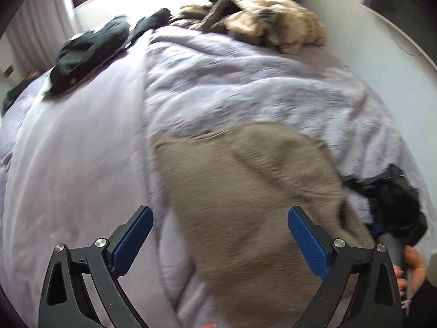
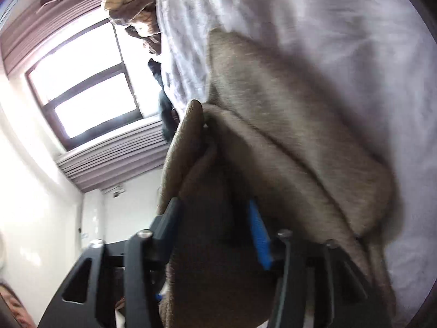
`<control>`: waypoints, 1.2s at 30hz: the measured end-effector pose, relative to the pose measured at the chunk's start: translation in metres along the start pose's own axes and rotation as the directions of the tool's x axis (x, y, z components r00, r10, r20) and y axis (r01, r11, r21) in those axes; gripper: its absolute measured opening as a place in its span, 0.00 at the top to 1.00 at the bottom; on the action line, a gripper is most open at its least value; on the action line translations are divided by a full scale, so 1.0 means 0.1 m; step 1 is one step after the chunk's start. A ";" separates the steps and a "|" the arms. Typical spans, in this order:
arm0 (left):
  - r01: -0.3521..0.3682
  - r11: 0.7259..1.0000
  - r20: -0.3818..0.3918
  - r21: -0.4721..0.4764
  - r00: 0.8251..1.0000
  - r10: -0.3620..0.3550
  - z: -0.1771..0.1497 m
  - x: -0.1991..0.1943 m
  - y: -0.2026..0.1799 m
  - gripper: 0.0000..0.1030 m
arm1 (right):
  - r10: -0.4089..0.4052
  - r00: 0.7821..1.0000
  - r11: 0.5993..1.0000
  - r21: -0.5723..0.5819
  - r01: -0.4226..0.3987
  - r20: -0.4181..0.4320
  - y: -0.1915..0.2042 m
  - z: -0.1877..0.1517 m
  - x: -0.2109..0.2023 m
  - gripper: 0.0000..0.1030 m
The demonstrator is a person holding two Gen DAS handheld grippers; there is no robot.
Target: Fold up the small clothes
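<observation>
On the bed [image 1: 82,150], left hand-held gripper [image 1: 220,218] spread; right hand-held gripper [image 2: 215,218] loosely straddles taupe garment [image 1: 245,191].

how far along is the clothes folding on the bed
Done: the taupe garment lies fairly flat on the lavender blanket, apparently folded over. In hand: the left gripper is open above it, holding nothing; cloth bunches between the right gripper jaws, grip unclear. Left: the dark clothes and tan heap look unfolded.

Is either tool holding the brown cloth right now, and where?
The left tool is open, holding nothing. The brown cloth has a bunched fold between the right tool pads; whether they grip it cannot be told.
</observation>
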State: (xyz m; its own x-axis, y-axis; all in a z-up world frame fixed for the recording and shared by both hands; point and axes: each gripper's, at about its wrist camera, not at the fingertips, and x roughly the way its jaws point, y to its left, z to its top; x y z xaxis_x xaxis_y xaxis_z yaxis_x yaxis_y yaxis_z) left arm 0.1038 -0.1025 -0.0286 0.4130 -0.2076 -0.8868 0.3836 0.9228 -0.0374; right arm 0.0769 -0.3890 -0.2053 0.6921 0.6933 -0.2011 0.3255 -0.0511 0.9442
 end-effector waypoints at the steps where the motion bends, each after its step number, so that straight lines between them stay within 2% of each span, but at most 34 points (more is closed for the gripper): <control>1: -0.008 1.000 -0.022 -0.027 1.000 0.008 -0.01 0.06 0.10 0.03 | 0.018 1.000 1.000 -0.005 -0.018 -0.008 0.05 0.02 0.05 0.34; 3: -0.022 0.997 -0.078 -0.075 0.997 0.016 -0.07 0.19 0.29 0.03 | 0.038 0.999 0.999 -0.026 -0.039 -0.032 0.13 0.04 0.07 0.31; 4: -0.037 0.995 -0.096 -0.089 0.995 0.028 -0.10 0.23 0.35 0.03 | 0.019 0.999 0.999 -0.039 -0.021 -0.045 0.16 0.04 0.11 0.30; 7: -0.055 0.992 -0.153 -0.116 0.988 0.037 -0.23 0.38 0.50 0.04 | -0.110 0.988 0.989 -0.114 0.098 -0.104 0.26 0.15 0.22 0.30; 9: -0.070 0.987 -0.162 -0.144 0.986 0.046 -0.29 0.43 0.56 0.03 | -0.221 0.963 0.961 -0.204 0.188 -0.153 0.41 0.16 0.37 0.33; 10: -0.075 0.984 -0.162 -0.160 0.986 0.049 -0.32 0.45 0.60 0.04 | -0.285 0.944 0.936 -0.261 0.236 -0.167 0.47 0.12 0.43 0.42; 11: -0.081 0.981 -0.167 -0.177 0.985 0.051 -0.33 0.48 0.63 0.04 | -0.370 0.913 0.894 -0.332 0.300 -0.171 0.55 0.09 0.53 0.64; 12: -0.096 0.977 -0.177 -0.192 0.982 0.062 -0.34 0.53 0.66 0.04 | -0.469 0.869 0.831 -0.411 0.374 -0.157 0.63 0.06 0.64 0.84; 13: -0.102 0.974 -0.184 -0.202 0.981 0.065 -0.34 0.56 0.68 0.04 | -0.538 0.832 0.774 -0.470 0.424 -0.135 0.68 0.03 0.73 0.85; 14: -0.101 0.973 -0.185 -0.209 0.981 0.062 -0.32 0.57 0.69 0.04 | -0.597 0.798 0.691 -0.556 0.461 -0.080 0.82 -0.05 0.80 0.85; 15: -0.101 0.971 -0.177 -0.216 0.982 0.063 -0.30 0.56 0.68 0.04 | -0.600 0.798 0.649 -0.611 0.452 -0.047 0.95 -0.12 0.82 0.85; 16: -0.100 0.970 -0.158 -0.220 0.985 0.066 -0.27 0.52 0.68 0.04 | -0.578 0.815 0.633 -0.648 0.424 -0.032 1.08 -0.20 0.80 0.85; 18: -0.078 0.976 -0.109 -0.205 0.992 0.056 -0.19 0.45 0.63 0.04 | -0.494 0.869 0.620 -0.700 0.355 0.003 1.35 -0.34 0.62 0.85; 20: -0.054 0.982 -0.092 -0.181 0.995 0.038 -0.14 0.45 0.53 0.04 | -0.456 0.889 0.609 -0.711 0.352 0.050 1.47 -0.36 0.43 0.85; 21: -0.047 0.985 -0.092 -0.169 0.995 0.032 -0.13 0.48 0.47 0.04 | -0.451 0.889 0.607 -0.703 0.371 0.080 1.45 -0.34 0.30 0.85; 22: -0.045 0.987 -0.099 -0.157 0.995 0.030 -0.13 0.53 0.42 0.04 | -0.454 0.885 0.608 -0.691 0.390 0.100 1.31 -0.42 0.08 0.85; 23: -0.042 0.989 -0.117 -0.140 0.993 0.026 -0.13 0.62 0.35 0.04 | -0.471 0.874 0.620 -0.660 0.424 0.119 1.18 -0.36 -0.03 0.85; 25: -0.041 0.993 -0.137 -0.108 0.990 0.026 -0.16 0.78 0.25 0.03 | -0.527 0.840 0.668 -0.547 0.504 0.130 0.83 -0.18 -0.21 0.85; 26: -0.039 0.995 -0.154 -0.097 0.988 0.023 -0.19 0.86 0.20 0.03 | -0.566 0.819 0.705 -0.457 0.542 0.099 0.55 -0.04 -0.28 0.84; 27: -0.038 0.994 -0.164 -0.098 0.986 0.022 -0.20 0.89 0.18 0.03 | -0.580 0.811 0.726 -0.406 0.556 0.075 0.42 0.03 -0.25 0.84; 28: -0.044 0.994 -0.162 -0.100 0.986 0.027 -0.20 0.88 0.18 0.03 | -0.568 0.821 0.749 -0.376 0.546 0.060 0.33 0.04 -0.27 0.84; 29: -0.046 0.994 -0.159 -0.098 0.987 0.030 -0.19 0.86 0.18 0.03 | -0.546 0.836 0.773 -0.352 0.528 0.057 0.31 0.03 -0.33 0.79; 30: -0.047 0.995 -0.160 -0.089 0.987 0.032 -0.20 0.84 0.19 0.03 | -0.541 0.839 0.776 -0.348 0.526 0.062 0.35 0.00 -0.37 0.76; 31: -0.051 0.996 -0.165 -0.079 0.986 0.037 -0.21 0.81 0.20 0.03 | -0.560 0.825 0.758 -0.355 0.546 0.074 0.37 -0.05 -0.40 0.70; 32: -0.054 0.996 -0.173 -0.071 0.984 0.041 -0.22 0.77 0.23 0.03 | -0.597 0.796 0.718 -0.378 0.584 0.096 0.43 -0.10 -0.45 0.69; 36: -0.020 0.998 -0.206 -0.062 0.979 0.007 -0.29 0.62 0.36 0.03 | -0.638 0.756 0.641 -0.442 0.628 0.148 0.61 -0.34 -0.68 0.68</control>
State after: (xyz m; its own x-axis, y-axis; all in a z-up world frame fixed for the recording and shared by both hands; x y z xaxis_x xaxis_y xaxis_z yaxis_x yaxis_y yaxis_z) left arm 0.1189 -0.0730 -0.0985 0.2367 -0.1301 -0.9628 0.3232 0.9451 -0.0483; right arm 0.0281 -0.4143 -0.1249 0.4103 0.4502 -0.7931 0.3585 0.7200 0.5942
